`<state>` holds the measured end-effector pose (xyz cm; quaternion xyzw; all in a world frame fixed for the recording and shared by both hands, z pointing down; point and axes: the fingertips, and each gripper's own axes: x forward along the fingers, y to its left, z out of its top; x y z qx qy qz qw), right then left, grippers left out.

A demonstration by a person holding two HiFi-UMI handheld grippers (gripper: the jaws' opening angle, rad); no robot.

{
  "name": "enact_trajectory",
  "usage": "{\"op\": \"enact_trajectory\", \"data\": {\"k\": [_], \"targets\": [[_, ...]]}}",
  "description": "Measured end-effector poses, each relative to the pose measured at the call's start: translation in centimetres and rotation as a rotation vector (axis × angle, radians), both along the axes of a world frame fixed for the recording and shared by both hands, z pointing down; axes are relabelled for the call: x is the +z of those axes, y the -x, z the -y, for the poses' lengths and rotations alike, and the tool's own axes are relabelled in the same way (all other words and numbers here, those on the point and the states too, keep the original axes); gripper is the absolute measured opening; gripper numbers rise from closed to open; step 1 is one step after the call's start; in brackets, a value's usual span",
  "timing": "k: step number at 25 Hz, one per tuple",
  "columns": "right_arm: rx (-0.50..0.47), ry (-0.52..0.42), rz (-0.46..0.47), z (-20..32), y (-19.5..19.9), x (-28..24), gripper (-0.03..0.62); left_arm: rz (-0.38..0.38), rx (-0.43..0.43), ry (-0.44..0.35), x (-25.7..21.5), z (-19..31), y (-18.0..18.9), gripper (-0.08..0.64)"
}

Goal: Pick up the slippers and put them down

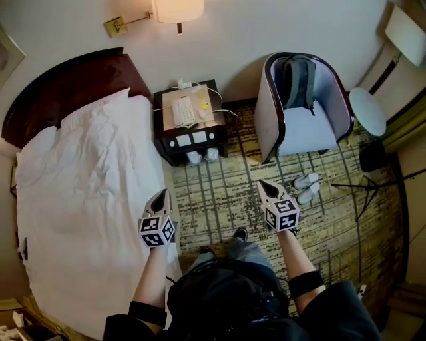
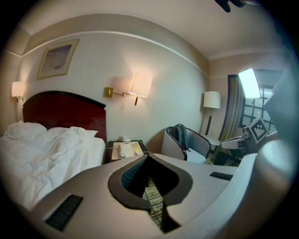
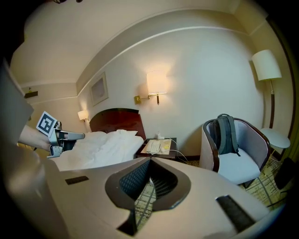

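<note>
We hold the left gripper (image 1: 161, 197) and right gripper (image 1: 267, 189) closed and empty, left of the armchair (image 1: 303, 126). The slippers (image 1: 307, 188) lie on the carpet (image 1: 219, 200) just before the armchair; we judge the jaws shut because nothing is carried.

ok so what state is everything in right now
left gripper: shut, empty
right gripper: shut, empty
slippers: on the carpet beside the armchair, not held
wall lamp: lit
backpack: upright on the armchair seat
bed: covers rumpled
</note>
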<state>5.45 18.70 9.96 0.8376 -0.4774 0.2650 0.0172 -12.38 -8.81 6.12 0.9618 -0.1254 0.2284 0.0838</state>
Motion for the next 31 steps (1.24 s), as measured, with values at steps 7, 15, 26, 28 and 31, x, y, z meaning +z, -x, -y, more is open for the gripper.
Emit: {"op": "enact_trajectory", "data": {"k": [7,15,26,28,31], "targets": [[0.010,0.027,0.008,-0.5,3.8,0.7,0.000,0.023,0.042,-0.002,1.5,-1.1,3.2,0.005],[0.005,0.051,0.014,0.0,6.5,1.5,0.000,0.027,0.045,0.007,2.1,-0.9,6.2,0.005],[-0.012,0.071,0.006,1.5,7.4,1.4,0.000,0.029,0.037,0.017,2.5,0.1,7.6,0.005],[-0.012,0.074,0.007,1.5,7.3,1.3,0.000,0.028,0.041,0.016,2.4,0.1,7.7,0.005],[-0.014,0.075,0.006,1.6,7.3,1.3,0.000,0.027,0.047,0.012,2.3,0.0,7.7,0.005]]}}
